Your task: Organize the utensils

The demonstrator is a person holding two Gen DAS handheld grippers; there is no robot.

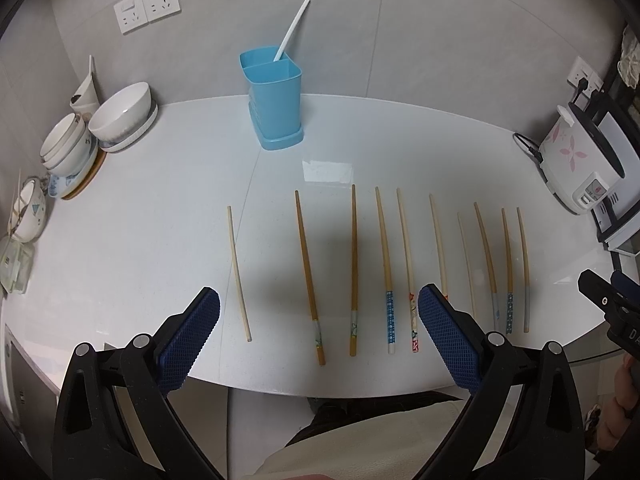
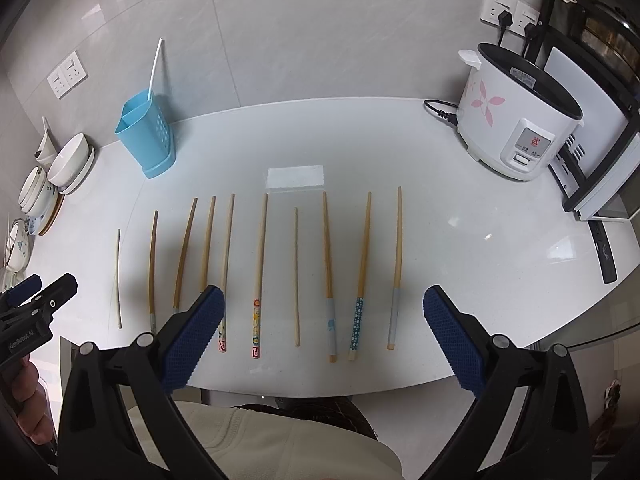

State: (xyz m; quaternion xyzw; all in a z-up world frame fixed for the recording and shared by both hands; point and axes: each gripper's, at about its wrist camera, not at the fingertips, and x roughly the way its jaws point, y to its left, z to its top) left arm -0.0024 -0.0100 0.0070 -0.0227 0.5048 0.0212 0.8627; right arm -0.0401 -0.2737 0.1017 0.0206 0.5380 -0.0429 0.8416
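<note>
White countertop [image 1: 160, 240], wide and glossy, set against a grey tiled wall [image 1: 400, 40]; same countertop [image 2: 480, 240] from the right wrist view. At far right, white rice cooker [image 2: 516, 120] with pink flower print, corded to wall sockets [image 2: 508, 12]; also visible at the right edge of the left wrist view [image 1: 576, 160]. At far left, stacked white bowls [image 1: 120, 116] on plates, more crockery beside them; same bowls [image 2: 72, 160] small at the left edge of the right wrist view. Toward the back of the counter, blue utensil holder [image 1: 274, 92] with two compartments, standing upright on its own drip base, one white straw-like stick [image 1: 292, 28] leaning out of the rear compartment; same holder [image 2: 146, 136] from the right wrist. In the foreground, left gripper [image 1: 319, 316] and right gripper [image 2: 324, 318], each with blue textured pads spread wide apart, clamped on nothing, held above the near edge of the counter; left gripper body also seen at the left edge of the right wrist view [image 2: 40, 300], gripped by a hand [image 2: 28, 392]. Between the grippers and the holder, row of chopsticks [image 1: 384, 268] lying flat, roughly parallel, tips pointing away toward the wall, none touching a neighbour as far as can be told; same row [image 2: 260, 272] from the right wrist. Mostly bamboo-coloured, several with patterned bands near the thick end. At the left end of the row, plain pale chopstick [image 1: 239, 276], set somewhat apart from the rest.
</note>
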